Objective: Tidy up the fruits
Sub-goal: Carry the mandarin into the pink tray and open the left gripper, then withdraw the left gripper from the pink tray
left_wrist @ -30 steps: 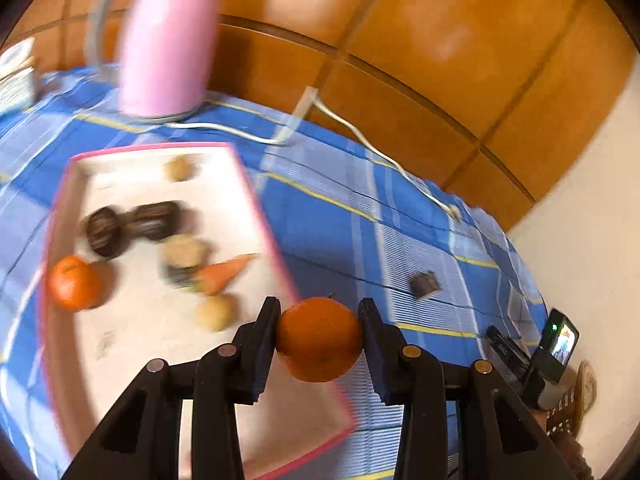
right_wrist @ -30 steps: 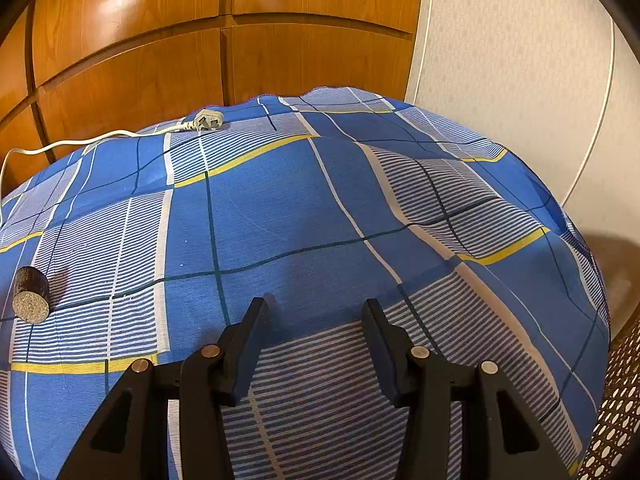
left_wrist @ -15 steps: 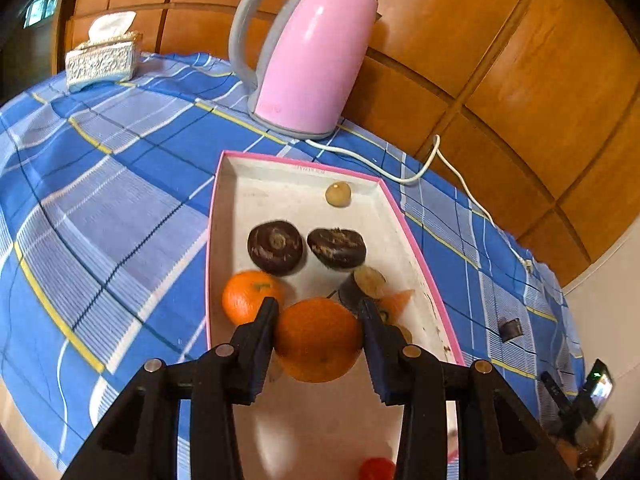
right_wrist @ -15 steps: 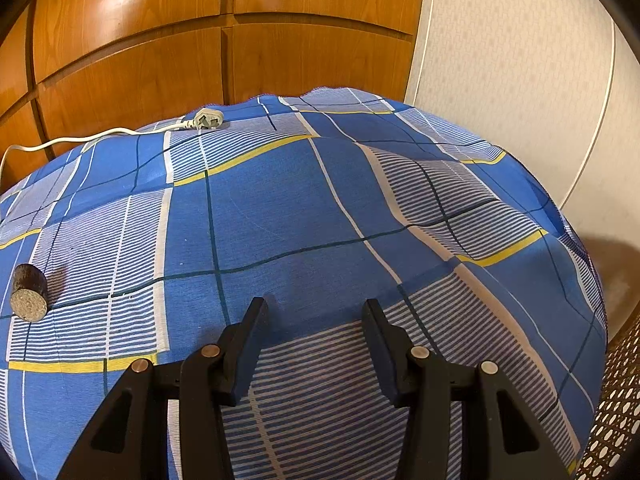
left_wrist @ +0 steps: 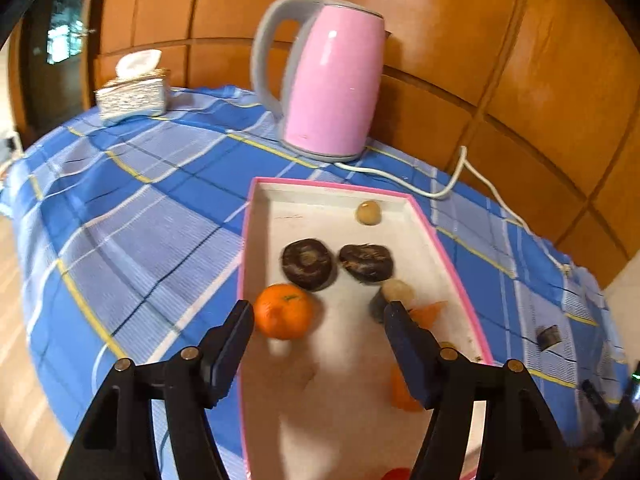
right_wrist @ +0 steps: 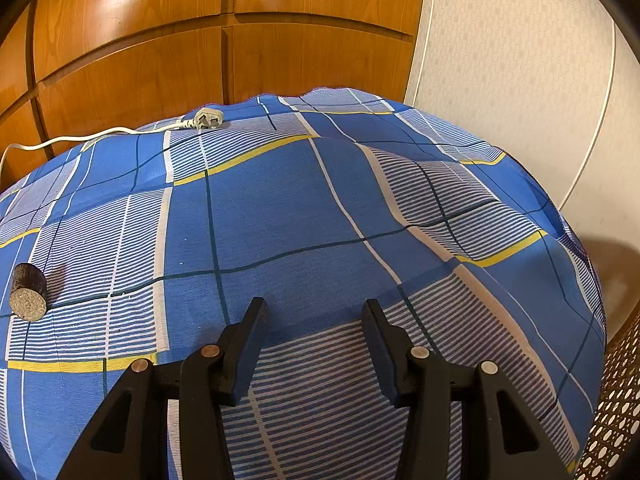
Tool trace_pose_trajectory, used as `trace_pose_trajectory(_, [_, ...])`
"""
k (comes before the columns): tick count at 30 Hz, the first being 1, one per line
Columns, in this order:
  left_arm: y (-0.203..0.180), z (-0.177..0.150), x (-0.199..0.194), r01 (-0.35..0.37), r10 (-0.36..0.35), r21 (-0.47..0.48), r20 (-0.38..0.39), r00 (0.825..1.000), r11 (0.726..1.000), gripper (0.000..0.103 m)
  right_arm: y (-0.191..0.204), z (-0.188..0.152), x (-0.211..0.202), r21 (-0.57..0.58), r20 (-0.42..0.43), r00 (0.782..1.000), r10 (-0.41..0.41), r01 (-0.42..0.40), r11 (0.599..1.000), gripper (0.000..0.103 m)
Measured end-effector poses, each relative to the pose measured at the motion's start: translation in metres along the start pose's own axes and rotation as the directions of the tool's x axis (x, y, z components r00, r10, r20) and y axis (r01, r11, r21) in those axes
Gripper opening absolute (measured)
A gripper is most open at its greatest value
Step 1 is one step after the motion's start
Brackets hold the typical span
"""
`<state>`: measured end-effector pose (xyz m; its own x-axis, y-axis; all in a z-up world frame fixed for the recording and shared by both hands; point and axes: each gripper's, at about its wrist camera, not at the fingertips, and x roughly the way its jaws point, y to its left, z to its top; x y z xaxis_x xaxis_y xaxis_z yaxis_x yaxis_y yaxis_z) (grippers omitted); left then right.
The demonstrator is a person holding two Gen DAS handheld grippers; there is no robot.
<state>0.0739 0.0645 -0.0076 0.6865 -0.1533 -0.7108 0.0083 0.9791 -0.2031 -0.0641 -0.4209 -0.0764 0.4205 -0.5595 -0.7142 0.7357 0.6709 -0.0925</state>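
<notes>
Pink-rimmed white rectangular tray point(left_wrist: 256, 240) sits on the blue plaid tablecloth point(left_wrist: 152, 216). In it: round orange mandarin point(left_wrist: 283, 311) near the left wall, two dark brown round fruits point(left_wrist: 307, 259) point(left_wrist: 366, 263) side by side mid-tray, small pale yellow ball-shaped fruit point(left_wrist: 368, 212) near the far wall, a dark piece with a pale cut face point(left_wrist: 390, 298) touching an orange carrot point(left_wrist: 429, 311). Another orange fruit point(left_wrist: 400, 394) shows partly behind the right finger, blurred, low in the tray. Red thing at the bottom edge, too cropped to tell.

Left gripper point(left_wrist: 319, 310) hangs above the tray, fingers spread wide, nothing between them.

Left wrist view only: pink electric kettle with grey handle point(left_wrist: 324, 76) behind the tray, its white cord point(left_wrist: 400, 182) trailing right, patterned tissue box point(left_wrist: 132, 94) far left.

Right wrist view only: white plug point(right_wrist: 206, 120) at the cloth's far edge, wicker surface at lower right. Right gripper point(right_wrist: 313, 312) is above bare cloth, fingers apart, empty. A small dark cylinder with a speckled end point(right_wrist: 27, 292) lies on the cloth at left; also visible in the left view point(left_wrist: 548, 337) right of the tray.
</notes>
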Motion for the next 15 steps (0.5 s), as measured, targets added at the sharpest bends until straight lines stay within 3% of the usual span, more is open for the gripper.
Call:
trace_pose_trajectory(4, [-0.001, -0.007, -0.007, -0.051, 0.051, -0.024, 0.009, 0.999, 0.998, 0.080, 0.000, 0.000, 0.000, 0.000, 0.000, 1.000, 0.001, -0.001, 1.000, 0.049])
trace_pose_trajectory(15, [-0.004, -0.019, -0.018, -0.067, 0.067, -0.016, 0.008, 0.998, 0.998, 0.088, 0.000, 0.000, 0.000, 0.001, 0.000, 1.000, 0.001, -0.001, 1.000, 0.049])
